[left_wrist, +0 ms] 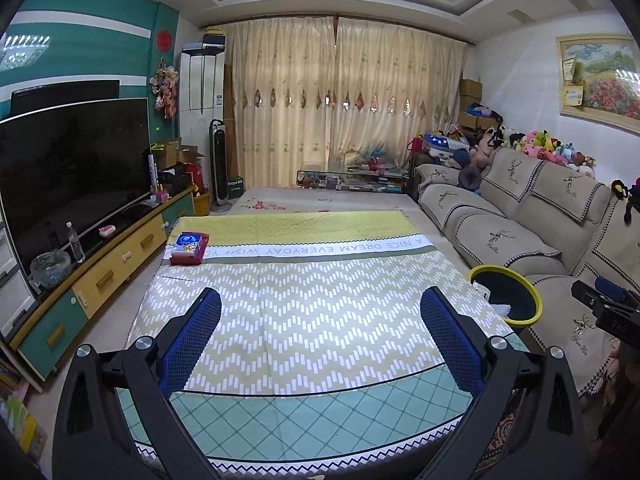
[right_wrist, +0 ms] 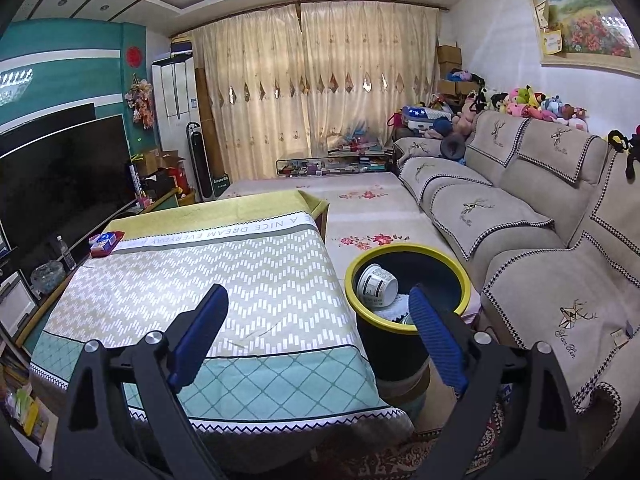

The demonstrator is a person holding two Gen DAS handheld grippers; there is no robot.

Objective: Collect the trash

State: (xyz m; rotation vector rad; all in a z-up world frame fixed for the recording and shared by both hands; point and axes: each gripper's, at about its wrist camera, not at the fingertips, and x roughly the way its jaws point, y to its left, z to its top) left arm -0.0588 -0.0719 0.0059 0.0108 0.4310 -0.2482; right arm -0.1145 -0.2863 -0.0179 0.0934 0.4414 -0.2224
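Left gripper (left_wrist: 320, 336) and right gripper (right_wrist: 318, 336) both hover with fingers spread, empty, above the table (right_wrist: 224, 280). Right of the table, the yellow-rimmed bin (right_wrist: 404, 344) holds a white paper cup (right_wrist: 376, 286) lying tilted, mouth toward the near right.

Matt woven tablecloth (left_wrist: 320, 280) (glossy bin (right_wrist: 404, 354))

Yellow-rimmed dark bin (right_wrist: 408, 280), white cup (right_wrist: 378, 285), zigzag green-and-white tablecloth (left_wrist: 320, 300), blue-padded claws
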